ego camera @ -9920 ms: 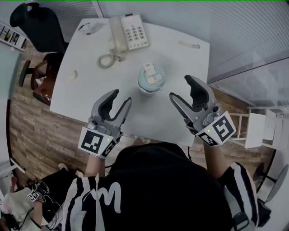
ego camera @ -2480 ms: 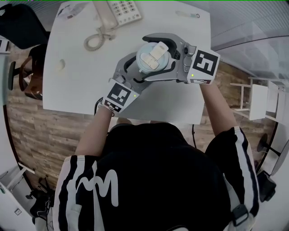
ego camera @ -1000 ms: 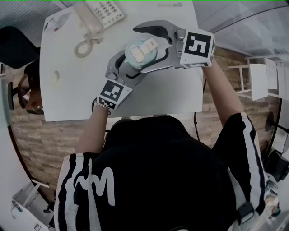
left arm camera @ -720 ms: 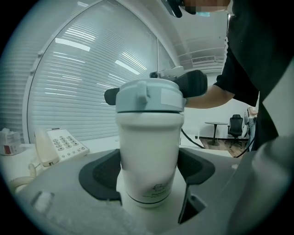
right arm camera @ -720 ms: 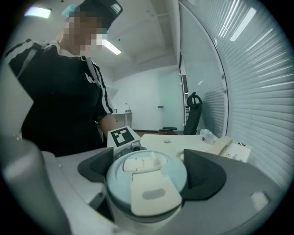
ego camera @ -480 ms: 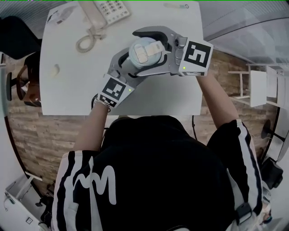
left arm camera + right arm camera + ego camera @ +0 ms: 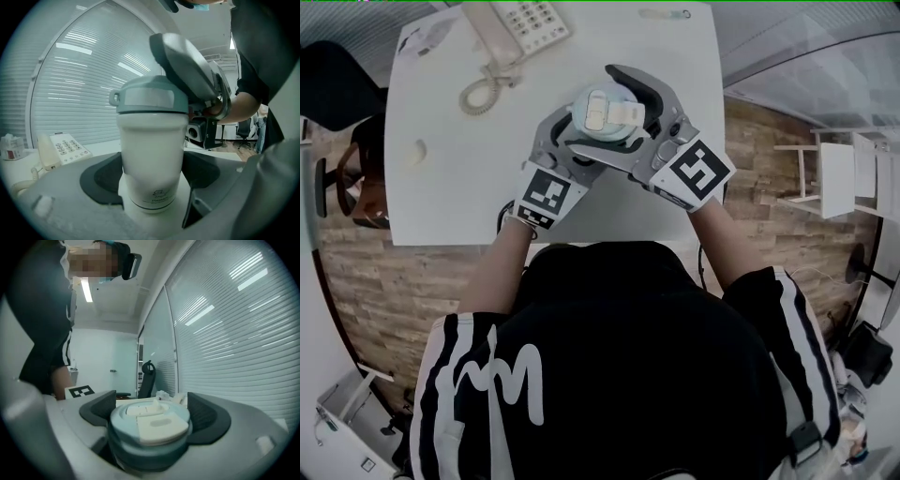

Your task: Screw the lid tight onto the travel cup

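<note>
Left gripper point(image 7: 150, 174): jaws clenched on the white body of the travel cup point(image 7: 151, 150). The cup stands upright between the two dark pads, one pad point(image 7: 99, 180) against each side of its lower half. Small print and a thin ring sit low on the cup wall, too small to read.

Right gripper point(image 7: 150, 414): jaws grasping the lid point(image 7: 149, 426), one pad on each side of its rim. The lid is pale blue-green with a cream flip tab on top and fills the space between the jaws. It sits on top of the cup, level. The seam where lid meets body shows as a dark line in the left gripper view. How far it is screwed down cannot be told.

In the head view the two grippers cross at the cup. The right jaws wrap the lid from above and the left jaws come in under them on the body. Each gripper's marker cube point(image 7: 698, 170) faces up toward the camera. Both of the person's forearms reach out from striped black sleeves.

The cup is over the white counter point(image 7: 450, 192); whether its base touches the counter cannot be told.

Beyond the left jaws, well apart from the cup, a cream desk telephone point(image 7: 64, 148) sits on the counter with its coiled cord point(image 7: 484, 94) beside it. Far past the right jaws a dark office chair point(image 7: 147, 376) stands by a glass wall with blinds.
</note>
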Tool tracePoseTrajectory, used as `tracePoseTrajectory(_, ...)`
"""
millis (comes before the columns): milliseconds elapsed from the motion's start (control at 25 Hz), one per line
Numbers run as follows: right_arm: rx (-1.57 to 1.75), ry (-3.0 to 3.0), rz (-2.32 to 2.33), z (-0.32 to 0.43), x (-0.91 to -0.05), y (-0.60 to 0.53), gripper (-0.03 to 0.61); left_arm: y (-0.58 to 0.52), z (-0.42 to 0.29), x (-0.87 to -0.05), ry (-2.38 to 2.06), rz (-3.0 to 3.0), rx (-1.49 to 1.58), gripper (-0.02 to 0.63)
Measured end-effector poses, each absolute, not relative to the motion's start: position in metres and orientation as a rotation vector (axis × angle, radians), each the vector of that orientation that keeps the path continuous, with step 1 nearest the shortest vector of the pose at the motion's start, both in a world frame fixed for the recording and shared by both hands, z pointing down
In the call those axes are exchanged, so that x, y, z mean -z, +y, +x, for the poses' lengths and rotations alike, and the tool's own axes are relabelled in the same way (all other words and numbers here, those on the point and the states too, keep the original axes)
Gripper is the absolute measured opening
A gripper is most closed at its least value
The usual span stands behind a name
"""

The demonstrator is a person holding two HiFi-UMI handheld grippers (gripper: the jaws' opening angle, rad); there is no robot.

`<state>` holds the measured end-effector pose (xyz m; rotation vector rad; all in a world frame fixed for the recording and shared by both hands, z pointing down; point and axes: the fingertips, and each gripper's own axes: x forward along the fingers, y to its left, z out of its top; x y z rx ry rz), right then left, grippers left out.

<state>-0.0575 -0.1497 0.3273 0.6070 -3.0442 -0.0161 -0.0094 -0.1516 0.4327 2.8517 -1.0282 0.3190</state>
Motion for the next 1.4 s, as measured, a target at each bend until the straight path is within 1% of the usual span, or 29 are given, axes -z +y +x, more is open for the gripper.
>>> tracePoseTrajectory(360, 0.036, -2.908, 1.186, -0.05, -0.321, -0.16, 0.469, -0.151, -0.009, -0.433, -1.042, 2.847, -0.323, 0.4)
tracePoseTrajectory(520, 0.063, -2.794, 1.293, -0.051, -0.328, -0.162, 0.465, -0.151, -0.01, -0.433, -1.056, 2.84, -0.324, 0.4)
tracePoseTrajectory(720, -0.098, -2.743, 1.318, -0.043, -0.356, -0.158, 0.465, -0.15, -0.01, -0.433, -1.065, 2.832, -0.315, 0.4)
tracePoseTrajectory(800, -0.065, -2.826, 1.195, -0.042, -0.35, -0.151, 0.483, -0.151, -0.01, -0.433, -1.054, 2.835, -0.314, 0.4)
tracePoseTrajectory(920, -0.008, -2.973, 0.88, -0.035, -0.331, -0.144, 0.485, -0.151, -0.01, -0.433, -1.031, 2.838, -0.314, 0.402)
tracePoseTrajectory(1080, -0.109, -3.079, 0.35, -0.018, -0.317, -0.134, 0.497, -0.151, -0.009, -0.433, -0.999, 2.839, -0.345, 0.402)
tracePoseTrajectory(1200, -0.149, -3.026, 0.026, -0.017, -0.317, -0.131, 0.502, -0.151, -0.009, -0.433, -0.982, 2.841, -0.361, 0.402)
tracePoseTrajectory(1400, -0.15, -2.859, -0.361, -0.036, -0.332, -0.126, 0.506, -0.15, -0.008, -0.434, -0.97, 2.842, -0.371, 0.402)
